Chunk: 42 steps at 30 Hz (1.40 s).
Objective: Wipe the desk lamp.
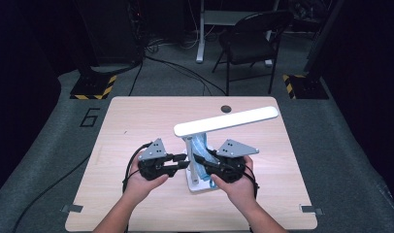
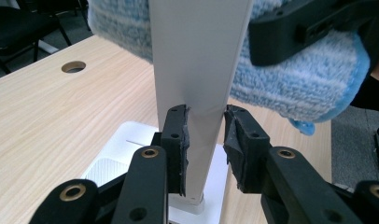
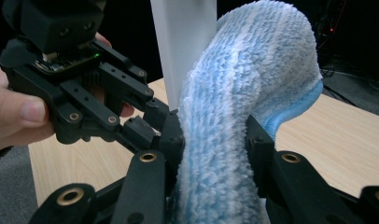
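A white desk lamp stands on the table, its long head point(image 1: 226, 121) above a flat base point(image 1: 197, 185). My left gripper point(image 1: 185, 160) reaches in from the left and is shut on the lamp's upright post point(image 2: 197, 56), its pads point(image 2: 178, 135) pressing low on both sides just above the base point(image 2: 127, 149). My right gripper point(image 1: 201, 164) comes from the right, shut on a fluffy blue cloth point(image 3: 253, 70). The cloth point(image 2: 295, 88) lies against the post point(image 3: 183, 42) and bulges above the jaws. A hand holds the left gripper point(image 3: 150, 121) close by.
The light wooden table point(image 1: 137, 121) has a round cable hole point(image 1: 226, 108) near its far edge. Beyond it stand a black chair point(image 1: 253, 34) and two stand bases with yellow-black stripes point(image 1: 90, 88). Cables trail over the grey floor.
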Available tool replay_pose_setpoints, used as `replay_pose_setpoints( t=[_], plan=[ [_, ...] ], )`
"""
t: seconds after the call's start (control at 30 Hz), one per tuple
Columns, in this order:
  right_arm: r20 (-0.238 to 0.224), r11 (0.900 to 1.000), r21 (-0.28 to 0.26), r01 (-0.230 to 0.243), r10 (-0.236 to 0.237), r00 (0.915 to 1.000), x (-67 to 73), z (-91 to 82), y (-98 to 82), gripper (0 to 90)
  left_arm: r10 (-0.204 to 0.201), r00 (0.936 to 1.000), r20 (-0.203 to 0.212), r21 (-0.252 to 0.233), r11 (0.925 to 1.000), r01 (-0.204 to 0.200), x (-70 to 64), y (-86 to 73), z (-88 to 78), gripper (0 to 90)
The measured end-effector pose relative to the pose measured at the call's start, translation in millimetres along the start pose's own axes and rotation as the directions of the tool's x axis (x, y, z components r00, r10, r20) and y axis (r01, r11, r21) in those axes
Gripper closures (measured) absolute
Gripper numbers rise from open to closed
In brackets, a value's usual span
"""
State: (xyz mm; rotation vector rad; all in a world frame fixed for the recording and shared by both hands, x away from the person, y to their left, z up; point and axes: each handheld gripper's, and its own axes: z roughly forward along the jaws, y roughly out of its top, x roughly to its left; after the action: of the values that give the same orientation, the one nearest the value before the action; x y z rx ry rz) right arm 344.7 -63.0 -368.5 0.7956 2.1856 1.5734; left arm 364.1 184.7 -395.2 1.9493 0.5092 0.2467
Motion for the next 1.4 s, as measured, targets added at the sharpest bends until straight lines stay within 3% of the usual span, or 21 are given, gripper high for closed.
replay_pose_setpoints(
  t=[0.17, 0.5, 0.67, 0.83, 1.4],
  plan=[
    [0.001, 1.000, -0.009, 0.010, -0.010, 1.0000, 0.1, -0.1, 2.8, 67.3, 0.001, 1.0000, -0.001, 0.000, 1.0000, -0.001, 0.4, -0.2, -0.4, 69.7],
    [-0.012, 1.000, -0.019, -0.008, 0.007, 0.9999, -3.9, 2.2, -7.9, 68.0, -0.009, 1.0000, -0.003, -0.008, 0.9999, 0.009, -0.9, -0.5, 0.7, 69.7],
    [-0.003, 1.000, -0.007, 0.001, -0.001, 1.0000, -4.3, 6.0, -17.1, 68.1, -0.003, 1.0000, -0.005, -0.002, 1.0000, 0.003, -1.2, 0.1, 0.6, 69.7],
    [0.004, 1.000, 0.023, -0.019, 0.019, 0.9998, -3.5, 8.4, -26.0, 68.1, -0.008, 1.0000, -0.003, -0.009, 0.9999, 0.008, -1.1, -0.7, 0.8, 69.7],
    [0.005, 0.999, 0.024, 0.023, -0.023, 0.9997, 2.0, 2.5, -0.5, 68.1, 0.009, 0.9999, -0.012, -0.003, 1.0000, -0.009, -0.9, 4.0, -4.1, 69.8]
  ],
)
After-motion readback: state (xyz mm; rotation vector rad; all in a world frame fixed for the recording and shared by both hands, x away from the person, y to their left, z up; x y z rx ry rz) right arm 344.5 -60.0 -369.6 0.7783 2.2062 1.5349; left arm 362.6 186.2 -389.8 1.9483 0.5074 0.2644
